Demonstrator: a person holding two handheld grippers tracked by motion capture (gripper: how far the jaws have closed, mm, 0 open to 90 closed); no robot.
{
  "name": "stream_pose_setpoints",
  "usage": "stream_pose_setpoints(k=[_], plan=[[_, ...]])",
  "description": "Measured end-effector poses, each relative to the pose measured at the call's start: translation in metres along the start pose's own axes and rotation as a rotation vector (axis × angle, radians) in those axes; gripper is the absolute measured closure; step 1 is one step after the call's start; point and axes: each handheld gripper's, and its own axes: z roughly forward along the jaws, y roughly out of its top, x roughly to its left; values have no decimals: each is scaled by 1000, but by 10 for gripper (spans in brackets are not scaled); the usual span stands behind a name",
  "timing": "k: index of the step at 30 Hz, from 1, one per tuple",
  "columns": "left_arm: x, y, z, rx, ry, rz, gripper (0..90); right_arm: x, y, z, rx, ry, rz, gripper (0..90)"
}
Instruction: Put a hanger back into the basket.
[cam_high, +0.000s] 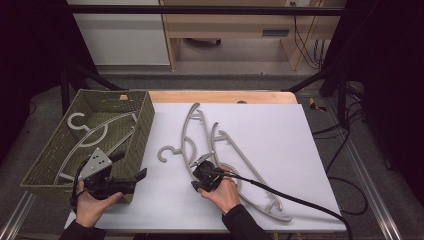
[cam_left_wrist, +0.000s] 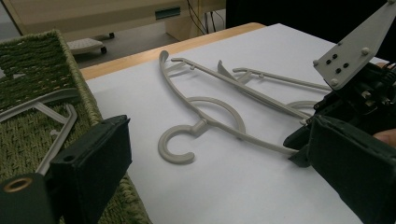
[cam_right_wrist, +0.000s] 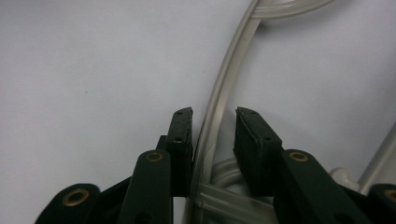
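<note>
Where bare white sheet (cam_high: 280, 130) spreads wide beyond the right gripper (cam_right_wrist: 213, 122): jaws narrowly parted, straddling a grey hanger (cam_high: 187, 145) arm, one pad touching, the other just clear. Farther left, left gripper (cam_high: 131, 170) agape, empty, beside the basket (cam_high: 145, 120) wall.

High view overhead, gripper views close, sharing grey hanger (cam_high: 192, 150)

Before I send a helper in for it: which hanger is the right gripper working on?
On the white table sheet, right of the green woven basket, lie two pale grey plastic hangers. It is the left one, its hook pointing at the basket; the right gripper straddles its arm, unlike its neighbour.
</note>
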Motion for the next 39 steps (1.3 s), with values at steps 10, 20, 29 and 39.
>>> stream_pose_setpoints(k=[10, 20, 29, 39], plan=[[0, 0, 0, 3, 1, 2, 60, -5, 4, -3, 27, -22, 83, 824], [0, 1, -3, -6, 3, 6, 60, -21, 12, -31, 11, 51, 79, 828], [0, 2, -5, -15, 7, 12, 60, -41, 7, -65, -15, 99, 34, 830], [-2, 4, -6, -10, 7, 38, 60, -58, -8, -105, -81, 163, -48, 829]])
